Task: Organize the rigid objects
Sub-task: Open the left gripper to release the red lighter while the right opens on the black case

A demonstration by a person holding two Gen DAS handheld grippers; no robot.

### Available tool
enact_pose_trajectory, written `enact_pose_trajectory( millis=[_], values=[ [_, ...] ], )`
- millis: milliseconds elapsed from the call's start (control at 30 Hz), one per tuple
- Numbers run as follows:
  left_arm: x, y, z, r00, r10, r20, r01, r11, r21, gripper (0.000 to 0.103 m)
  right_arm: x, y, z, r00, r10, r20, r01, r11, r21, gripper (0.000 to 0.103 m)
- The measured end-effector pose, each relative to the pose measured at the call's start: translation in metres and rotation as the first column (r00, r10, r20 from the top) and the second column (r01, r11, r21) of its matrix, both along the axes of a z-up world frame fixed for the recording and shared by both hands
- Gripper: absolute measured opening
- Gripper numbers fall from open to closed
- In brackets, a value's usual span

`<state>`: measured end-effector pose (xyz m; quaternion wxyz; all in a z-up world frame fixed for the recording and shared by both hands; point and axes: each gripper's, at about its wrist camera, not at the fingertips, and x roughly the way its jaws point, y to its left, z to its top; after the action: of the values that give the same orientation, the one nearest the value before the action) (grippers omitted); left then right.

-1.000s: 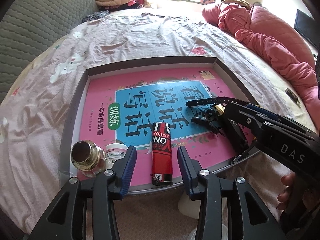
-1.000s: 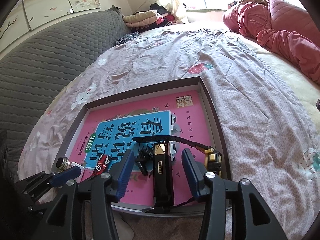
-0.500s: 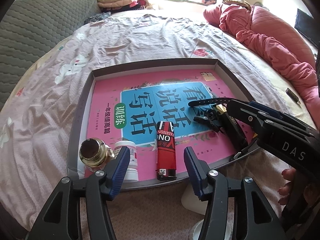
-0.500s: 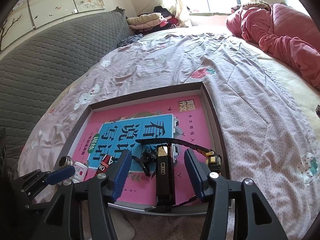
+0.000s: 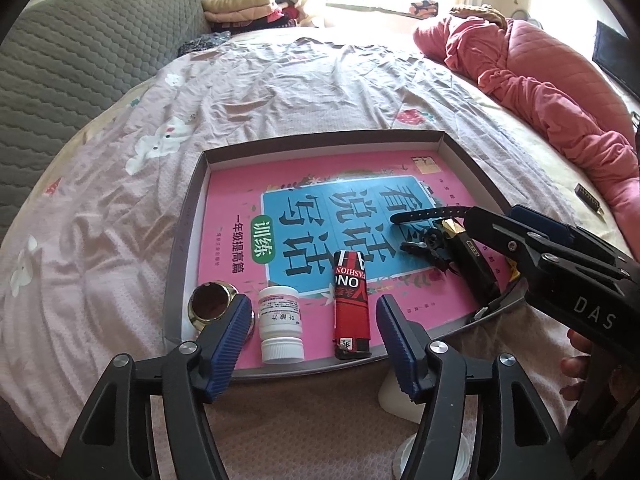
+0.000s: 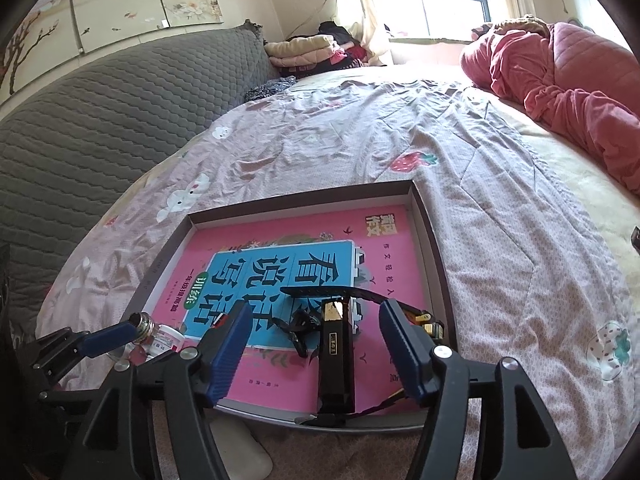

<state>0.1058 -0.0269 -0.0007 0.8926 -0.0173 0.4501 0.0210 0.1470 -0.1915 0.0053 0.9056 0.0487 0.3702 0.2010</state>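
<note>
Release step, by your look of it: both grippers had just been opening, nothing pressed. Left gripper stood wide over tray near edge; lighter and pill bottle lay between jaws, untouched, on pink book. Right gripper wide too, black case between pads, free. Jar sat in tray's near-left corner, partly hidden. Next you'd need clean retreat; any item left outside tray possibly out of view.
</note>
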Motion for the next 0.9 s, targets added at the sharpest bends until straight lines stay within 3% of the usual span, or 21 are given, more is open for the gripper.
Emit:
enact_pose_trajectory(
  millis=[167,900],
  values=[
    [-0.002,-0.001,0.003,1.0,0.006,0.007,-0.006,1.0,0.029,0.07,-0.002,-0.001,0.003,1.0,0.005,0.018,-0.005,1.0,0.012,0.066],
    [-0.03,-0.006,0.018,0.999,-0.033,0.028,0.033,0.999,0.029,0.071,-0.032,-0.023,0.022,0.991,0.016,0.132,-0.029,0.995,0.1,0.066]
  ],
)
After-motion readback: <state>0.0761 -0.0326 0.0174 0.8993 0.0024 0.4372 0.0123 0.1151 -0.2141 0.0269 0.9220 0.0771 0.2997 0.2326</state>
